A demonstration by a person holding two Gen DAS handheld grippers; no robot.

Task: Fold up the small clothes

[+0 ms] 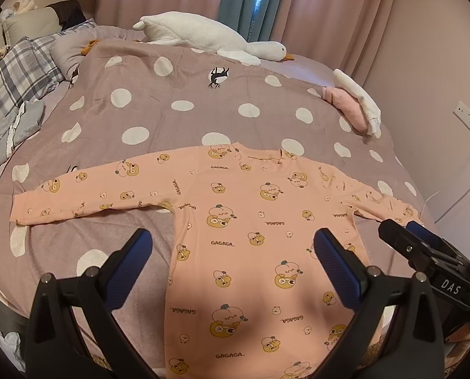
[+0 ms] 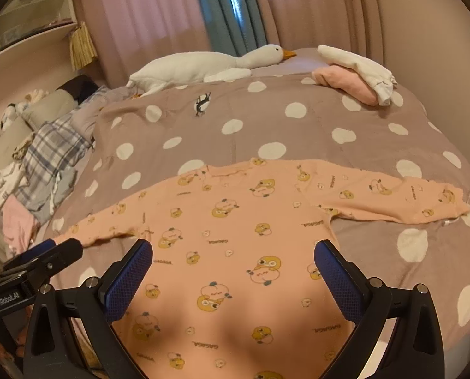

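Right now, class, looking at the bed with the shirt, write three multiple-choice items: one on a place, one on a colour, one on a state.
1. Where does the toy goose lie?
A. at the far edge of the bed, by the curtains
B. on the shirt
C. on the floor

2. What colour is the shirt?
A. blue
B. peach-pink
C. green

3. How does the shirt lie?
A. rolled up
B. folded in half
C. spread flat, sleeves out

Answers: 1 A, it lies beyond the dotted blanket. 2 B, peach-pink with cartoon prints. 3 C, both sleeves stretch sideways; the left gripper and right gripper are open above it.

Shirt (image 1: 250, 237) on bedspread (image 1: 178, 94) (goose toy (image 1: 203, 36) behind).
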